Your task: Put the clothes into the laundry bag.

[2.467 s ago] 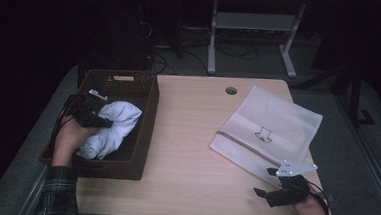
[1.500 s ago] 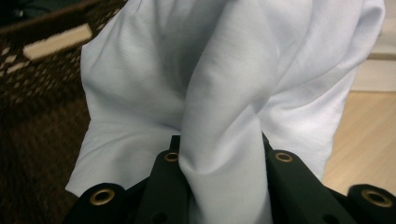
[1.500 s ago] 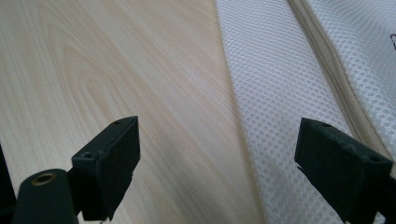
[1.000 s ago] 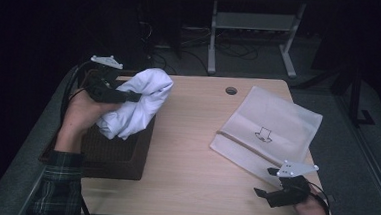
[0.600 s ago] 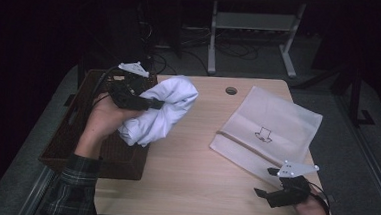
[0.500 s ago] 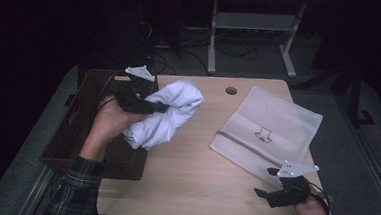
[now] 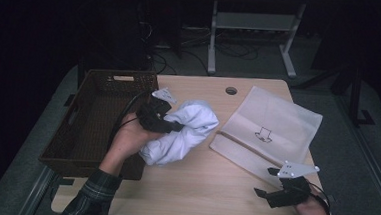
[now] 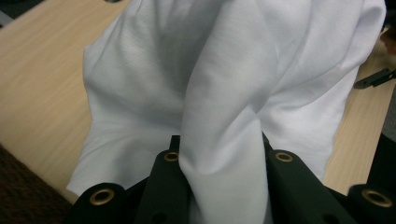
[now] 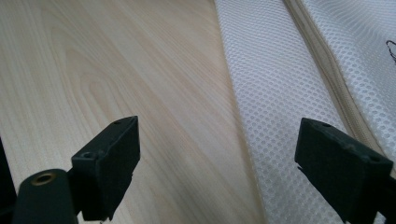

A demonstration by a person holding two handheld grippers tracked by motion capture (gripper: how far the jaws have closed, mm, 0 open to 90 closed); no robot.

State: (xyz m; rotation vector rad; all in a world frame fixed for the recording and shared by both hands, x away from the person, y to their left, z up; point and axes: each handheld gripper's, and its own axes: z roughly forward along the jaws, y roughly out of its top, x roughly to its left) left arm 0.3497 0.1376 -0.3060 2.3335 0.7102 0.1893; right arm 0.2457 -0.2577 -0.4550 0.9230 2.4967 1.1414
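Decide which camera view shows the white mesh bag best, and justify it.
The high view: the whole white mesh bag lies flat on the table, printed mark visible. The right gripper view gives a close-up of its mesh and zip seam. The left gripper view looks onto the white cloth.

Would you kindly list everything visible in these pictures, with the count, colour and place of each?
white garment: one, white, bunched above the table's middle-left, pinched in the left gripper
wicker basket: one, dark brown, left edge of the table
mesh bag: one, white with a zip, flat on the table's right half
table: one, light wood
metal stand: one, pale grey, on the floor behind the table
left gripper: one, black, shut on the garment
right gripper: one, black, open, low at the bag's near edge
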